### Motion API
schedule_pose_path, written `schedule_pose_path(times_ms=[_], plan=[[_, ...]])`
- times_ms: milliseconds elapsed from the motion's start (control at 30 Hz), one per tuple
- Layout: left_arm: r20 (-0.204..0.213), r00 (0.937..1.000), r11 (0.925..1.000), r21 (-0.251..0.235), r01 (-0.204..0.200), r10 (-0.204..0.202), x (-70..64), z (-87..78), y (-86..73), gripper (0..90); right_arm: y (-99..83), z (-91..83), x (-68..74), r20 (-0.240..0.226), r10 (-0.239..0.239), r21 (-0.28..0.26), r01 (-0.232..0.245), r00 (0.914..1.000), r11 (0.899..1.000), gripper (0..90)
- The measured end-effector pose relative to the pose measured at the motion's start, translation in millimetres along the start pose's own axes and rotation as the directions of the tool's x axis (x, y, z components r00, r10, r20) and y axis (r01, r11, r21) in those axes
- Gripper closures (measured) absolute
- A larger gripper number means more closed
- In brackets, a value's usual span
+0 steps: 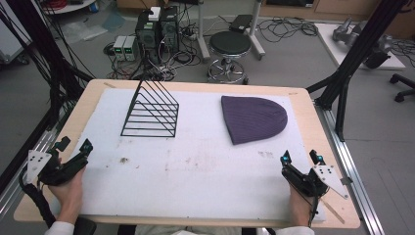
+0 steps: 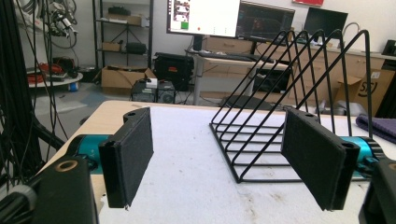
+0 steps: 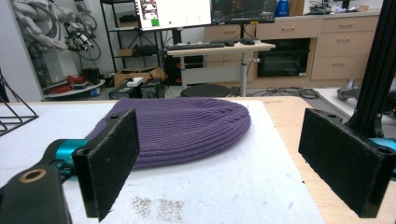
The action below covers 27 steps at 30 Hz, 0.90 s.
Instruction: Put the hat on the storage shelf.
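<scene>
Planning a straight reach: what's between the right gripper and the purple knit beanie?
Nothing: only bare white mat separates the open right gripper from the purple knit beanie, as the right gripper view shows.

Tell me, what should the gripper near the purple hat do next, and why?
Probably the right gripper should ease forward toward the purple beanie. Its jaws are wide open and empty, the beanie lies flat on the white mat straight ahead of them, and a bare stretch of mat separates the two. The left gripper is also open, facing the black wire rack.
</scene>
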<state>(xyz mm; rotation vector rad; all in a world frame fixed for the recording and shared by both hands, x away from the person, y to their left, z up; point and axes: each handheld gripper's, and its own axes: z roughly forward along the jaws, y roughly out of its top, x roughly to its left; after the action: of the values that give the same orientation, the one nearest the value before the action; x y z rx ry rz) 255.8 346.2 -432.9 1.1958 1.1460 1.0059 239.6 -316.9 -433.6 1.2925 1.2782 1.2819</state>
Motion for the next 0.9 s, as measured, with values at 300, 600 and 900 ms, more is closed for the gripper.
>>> schedule_pose_path(times_ms=[300,600,900], plan=[[0.006,1.0000,1.0000,0.001,-0.002,0.002,-0.2,-0.4,-0.1,26.0,-0.2,-0.5,1.6,-0.006,-0.005,0.000,0.005,1.0000,1.000,11.8],[0.012,0.9999,1.0000,0.003,0.000,0.000,-0.5,0.9,-0.6,26.2,-0.4,0.3,2.2,-0.006,-0.005,0.001,0.005,1.0000,1.000,11.8],[0.022,0.9997,0.9999,0.014,0.001,-0.001,-1.6,1.6,-1.4,26.2,5.1,9.4,8.2,-0.024,-0.020,0.040,0.021,0.9995,0.999,11.8]])
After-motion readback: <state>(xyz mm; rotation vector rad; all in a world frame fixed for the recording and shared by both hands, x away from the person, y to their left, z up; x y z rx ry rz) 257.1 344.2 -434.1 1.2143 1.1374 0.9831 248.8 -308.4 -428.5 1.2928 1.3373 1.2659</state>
